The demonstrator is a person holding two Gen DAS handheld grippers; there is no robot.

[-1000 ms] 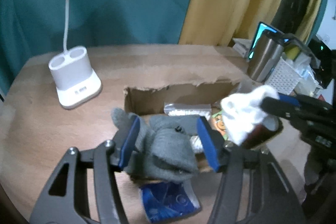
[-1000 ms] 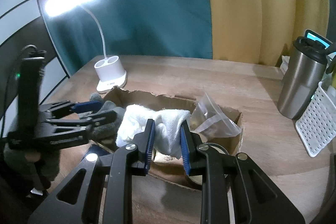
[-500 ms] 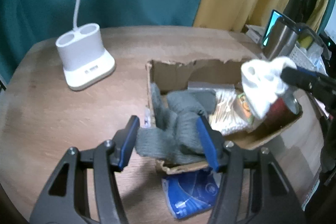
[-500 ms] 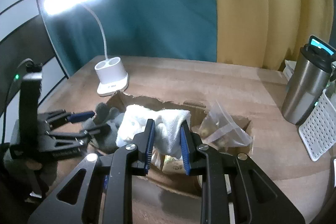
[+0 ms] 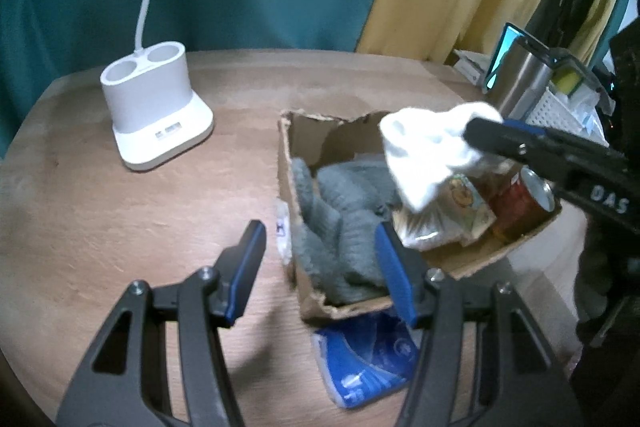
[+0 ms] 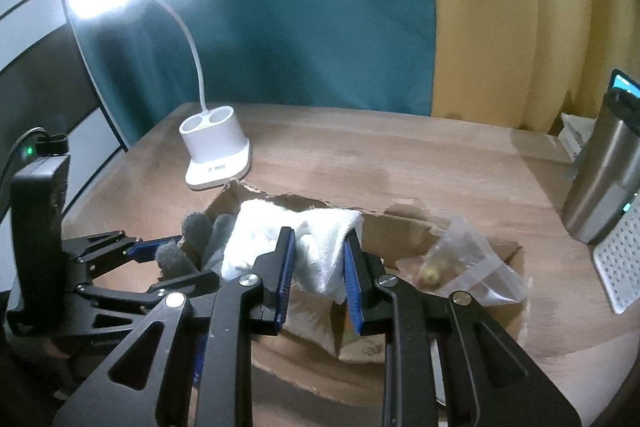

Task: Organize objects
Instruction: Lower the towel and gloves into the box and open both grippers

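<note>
1. The left gripper is spread wide and holds nothing; its fingers hang over the near-left corner of the box, one finger over the bare table, the other over the box's edge.
2. The grey glove lies inside the box at its left end, touching neither finger.
3. The right gripper is clenched on the white cloth, holding it up over the box, above the can and snack packets.
4. A clear bag sits at the box's right end; a blue packet pokes out from under the near edge.
5. The lamp base stands well left of the box, the steel tumbler well right.
6. A second ago the left gripper was around the glove, which draped over the box's edge; now the glove is dropped in and the gripper has pulled back and opened wider.
7. The right gripper keeps the same grip on the cloth, carried a bit higher.
</note>
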